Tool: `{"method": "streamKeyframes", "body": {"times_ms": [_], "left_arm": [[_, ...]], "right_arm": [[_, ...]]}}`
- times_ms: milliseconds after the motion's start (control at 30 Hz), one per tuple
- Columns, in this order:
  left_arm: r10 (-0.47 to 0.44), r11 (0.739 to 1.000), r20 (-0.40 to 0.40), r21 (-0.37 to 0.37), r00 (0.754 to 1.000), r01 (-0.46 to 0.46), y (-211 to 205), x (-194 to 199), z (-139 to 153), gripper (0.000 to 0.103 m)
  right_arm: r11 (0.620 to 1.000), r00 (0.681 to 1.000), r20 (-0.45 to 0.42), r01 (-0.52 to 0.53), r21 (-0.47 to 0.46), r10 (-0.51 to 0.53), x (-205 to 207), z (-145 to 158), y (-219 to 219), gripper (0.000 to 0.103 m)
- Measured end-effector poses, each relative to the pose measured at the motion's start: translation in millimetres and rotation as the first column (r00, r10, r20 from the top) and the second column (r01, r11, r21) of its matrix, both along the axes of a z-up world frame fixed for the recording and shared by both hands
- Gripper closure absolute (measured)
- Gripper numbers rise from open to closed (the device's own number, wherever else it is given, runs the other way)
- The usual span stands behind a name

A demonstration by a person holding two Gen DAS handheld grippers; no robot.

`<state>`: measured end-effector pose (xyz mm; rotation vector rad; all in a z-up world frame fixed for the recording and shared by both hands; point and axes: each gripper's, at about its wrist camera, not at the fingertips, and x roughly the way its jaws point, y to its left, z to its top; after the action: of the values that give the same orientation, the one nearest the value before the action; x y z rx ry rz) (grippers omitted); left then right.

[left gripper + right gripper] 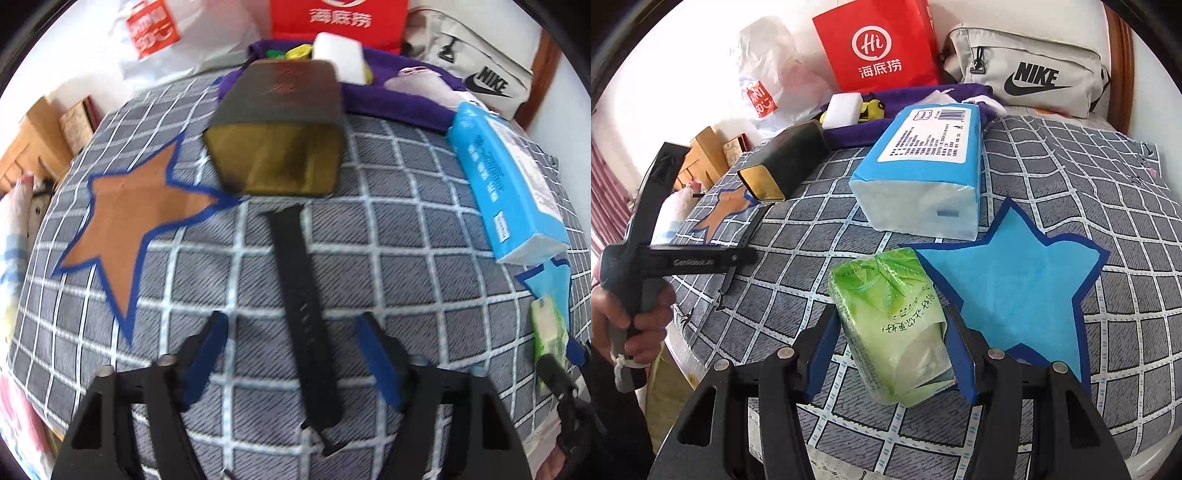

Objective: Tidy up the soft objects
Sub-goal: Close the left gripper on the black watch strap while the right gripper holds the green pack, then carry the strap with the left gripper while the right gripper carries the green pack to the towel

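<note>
My right gripper (890, 354) has its blue pads on both sides of a green tissue pack (890, 325), gripping it just left of the blue star patch (1015, 288). A large blue-and-white tissue pack (923, 173) lies beyond it. My left gripper (291, 354) is open, its fingers on either side of a black watch strap (303, 306) lying on the checked bedspread (406, 229). A dark box with a gold end (277, 136) lies ahead, next to the brown star patch (125, 225). A white sponge block (844, 107) rests on a purple cloth (905, 99).
A red paper bag (882, 44), a white plastic bag (768, 77) and a grey Nike pouch (1027, 70) stand at the back by the wall. The bed edge drops off at the left, with wooden furniture (701, 155) beyond.
</note>
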<state>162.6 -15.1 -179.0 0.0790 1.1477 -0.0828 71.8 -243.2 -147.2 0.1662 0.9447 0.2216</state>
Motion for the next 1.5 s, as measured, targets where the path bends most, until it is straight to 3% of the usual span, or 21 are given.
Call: {"method": "streamKeyframes", "body": {"times_ms": [33,100,267,500,567,633,700,867,1300,1500], "left_arm": [[-0.005,1.000,0.007,-0.001,1.000,0.005,-2.8,2.0,1.3,0.055],[-0.019,1.000,0.015,-0.003,1.000,0.019,-5.9,6.1,2.5,0.080],[-0.027,1.000,0.020,-0.009,0.999,0.027,-3.1,5.7,3.1,0.081],[0.028,0.991,0.022,-0.129,0.999,-0.025,8.5,10.0,1.7,0.073],[0.026,0.992,0.030,-0.122,0.999,-0.022,6.6,9.2,0.6,0.074],[0.010,0.998,0.039,-0.069,0.999,-0.007,3.1,8.6,0.4,0.083],[-0.005,0.997,0.030,-0.083,1.000,0.008,5.4,7.5,1.5,0.084],[0.001,0.992,0.021,-0.123,1.000,0.002,18.1,2.6,13.6,0.084],[0.026,0.964,0.049,-0.265,0.998,-0.012,49.5,-10.1,50.3,0.084],[0.035,0.958,0.074,-0.285,0.997,-0.012,51.8,-3.6,68.3,0.084]], "right_arm": [[1.000,1.000,-0.001,0.000,0.003,0.000,-0.3,-0.2,-0.2,0.047],[1.000,1.000,0.001,-0.001,-0.002,0.001,-2.1,-0.4,1.6,0.047],[1.000,1.000,0.005,0.006,-0.004,-0.006,-4.1,-1.0,2.9,0.047],[1.000,1.000,-0.006,0.006,-0.006,-0.006,1.5,-4.8,2.9,0.045],[1.000,1.000,-0.009,0.007,-0.015,-0.007,4.1,-7.2,4.6,0.045],[1.000,1.000,-0.013,0.008,-0.022,-0.009,6.2,-8.4,6.6,0.045],[1.000,1.000,-0.016,0.009,-0.030,-0.009,7.0,-7.1,7.8,0.046],[1.000,1.000,-0.030,0.008,-0.009,-0.008,7.1,1.9,10.1,0.048],[0.997,0.999,0.018,-0.036,-0.062,0.037,11.7,39.4,32.2,0.048],[0.996,0.998,0.038,-0.039,-0.078,0.043,21.4,55.3,33.9,0.048]]}}
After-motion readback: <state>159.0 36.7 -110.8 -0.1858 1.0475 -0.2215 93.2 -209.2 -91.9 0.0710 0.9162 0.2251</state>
